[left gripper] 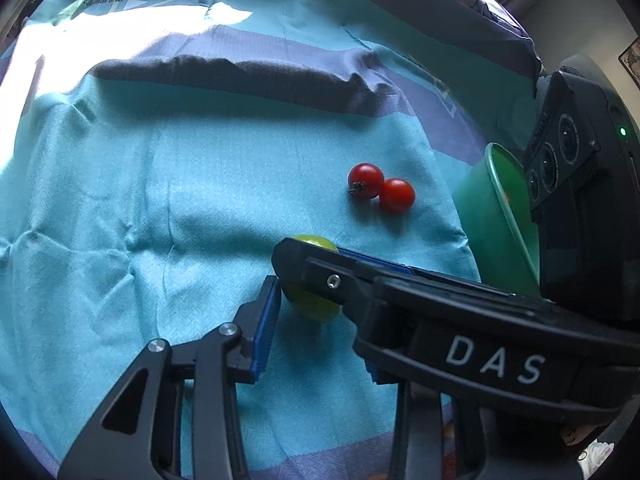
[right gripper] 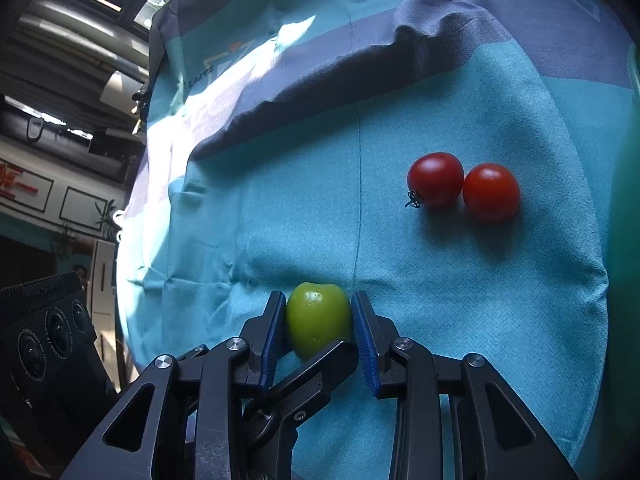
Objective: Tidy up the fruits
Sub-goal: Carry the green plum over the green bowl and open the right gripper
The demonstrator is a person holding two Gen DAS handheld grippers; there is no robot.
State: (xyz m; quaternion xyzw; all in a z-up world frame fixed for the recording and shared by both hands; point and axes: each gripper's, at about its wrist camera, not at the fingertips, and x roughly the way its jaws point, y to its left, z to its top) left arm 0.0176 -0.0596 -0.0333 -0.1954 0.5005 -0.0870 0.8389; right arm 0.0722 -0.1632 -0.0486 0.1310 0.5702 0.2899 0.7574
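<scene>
While the green fruit (right gripper: 318,318) lies on the teal cloth (right gripper: 440,300), it is bracketed by the right claw (right gripper: 320,332), a blue pad (right gripper: 274,336) pressed against its left flank and the other pad (right gripper: 366,336) at its right flank. The claw is narrowed to the fruit's width, and contact is seen on both sides; whether the fruit is lifted off the cloth cannot be told.

From the left wrist view, the same green fruit (left gripper: 316,304) is seen half hidden under a black finger (left gripper: 320,276) of the right claw, which crosses the frame from the right. The left claw (left gripper: 316,320) is seen only in part: one blue-padded finger (left gripper: 266,320) stands just beside the fruit, the other is covered by the right claw, so how far it is open cannot be told.

Two red tomatoes (right gripper: 464,186) are found further out on the cloth, touching each other, well apart from the green fruit; a dried stem is shown on the left one. A green bowl (left gripper: 500,216) is tilted at the right edge of the cloth, close to the tomatoes (left gripper: 380,188).
</scene>
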